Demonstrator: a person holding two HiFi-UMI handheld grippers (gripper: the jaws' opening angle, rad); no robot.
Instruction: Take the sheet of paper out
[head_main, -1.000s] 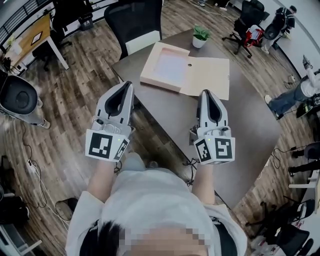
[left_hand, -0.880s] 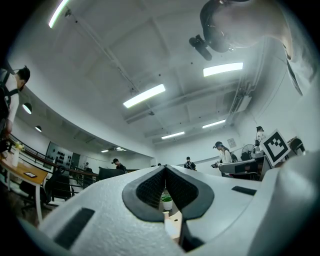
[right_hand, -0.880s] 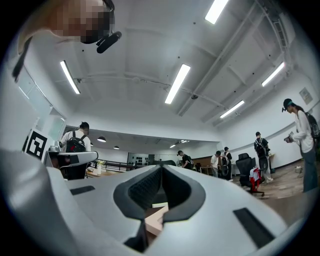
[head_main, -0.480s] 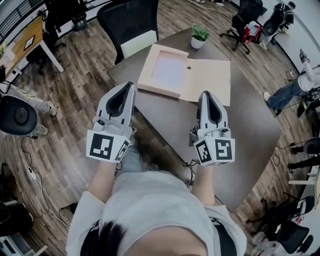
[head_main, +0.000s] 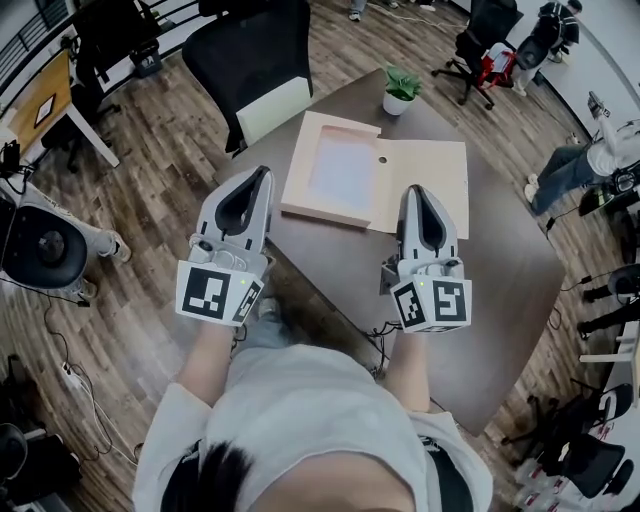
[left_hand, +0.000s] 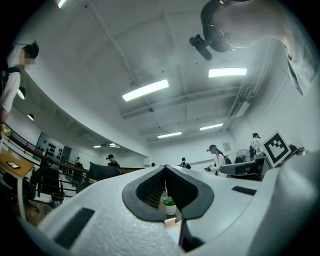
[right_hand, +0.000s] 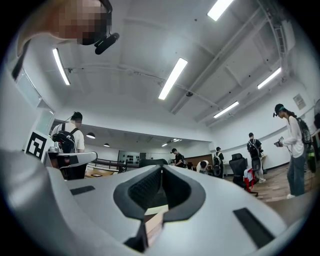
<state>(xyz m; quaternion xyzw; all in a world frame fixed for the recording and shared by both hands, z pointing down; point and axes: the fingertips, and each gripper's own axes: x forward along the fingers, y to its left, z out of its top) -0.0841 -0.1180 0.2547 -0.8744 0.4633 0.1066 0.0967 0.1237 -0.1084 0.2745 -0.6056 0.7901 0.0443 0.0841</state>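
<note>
Grippers shut and empty: left gripper (head_main: 262, 172) and right gripper (head_main: 415, 188) hang side by side over the near edge of a dark table (head_main: 490, 290), each pair of jaws pressed together on nothing. At twelve o'clock from them lies an open folder (head_main: 298, 160). Its sheet (head_main: 338, 165) rests flat in the tray, untouched, with the lid (head_main: 430, 180) spread at three o'clock. A plant (head_main: 401, 84) stands at one o'clock beyond the folder, and a chair (head_main: 255, 55) at eleven.

Potted plant (head_main: 402, 83) on table (head_main: 470, 290); black chair (head_main: 250, 45) beside.
</note>
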